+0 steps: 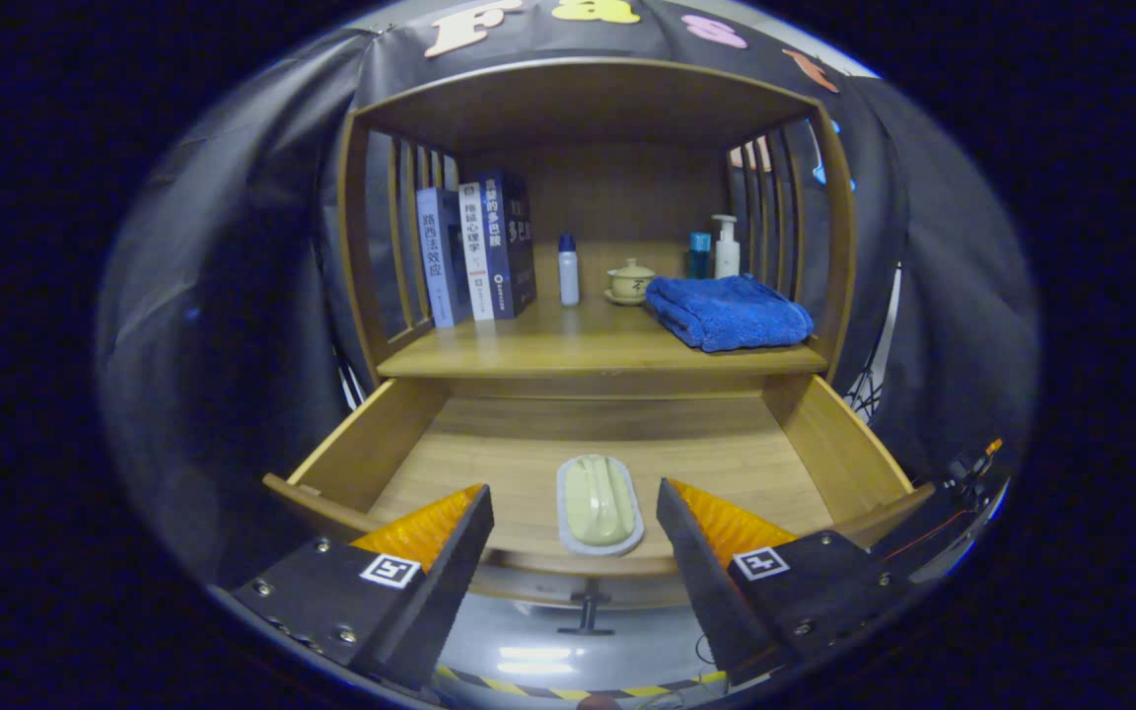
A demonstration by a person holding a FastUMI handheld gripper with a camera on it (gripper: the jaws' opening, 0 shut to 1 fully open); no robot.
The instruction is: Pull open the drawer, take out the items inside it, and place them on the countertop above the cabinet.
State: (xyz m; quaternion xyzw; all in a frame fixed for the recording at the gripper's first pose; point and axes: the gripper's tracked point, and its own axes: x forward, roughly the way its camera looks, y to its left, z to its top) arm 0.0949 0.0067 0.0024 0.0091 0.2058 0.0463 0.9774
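The wooden drawer (361, 449) stands pulled out under the cabinet's countertop (568, 350). On its floor, close to the front wall, lies a pale soap bar in a whitish oval dish (599, 504). My gripper (573, 503) hovers open just above the drawer's front, one finger to each side of the dish, nothing touching its pads. The drawer's knob (587, 611) shows below, between the fingers. A folded blue towel (728, 311) lies on the right of the countertop.
On the countertop stand several books (477, 251) at the left, a small white bottle (568, 269), a lidded cup on a saucer (630, 282), a blue jar (699, 254) and a pump bottle (726, 247). Slatted sides and a top board enclose the shelf.
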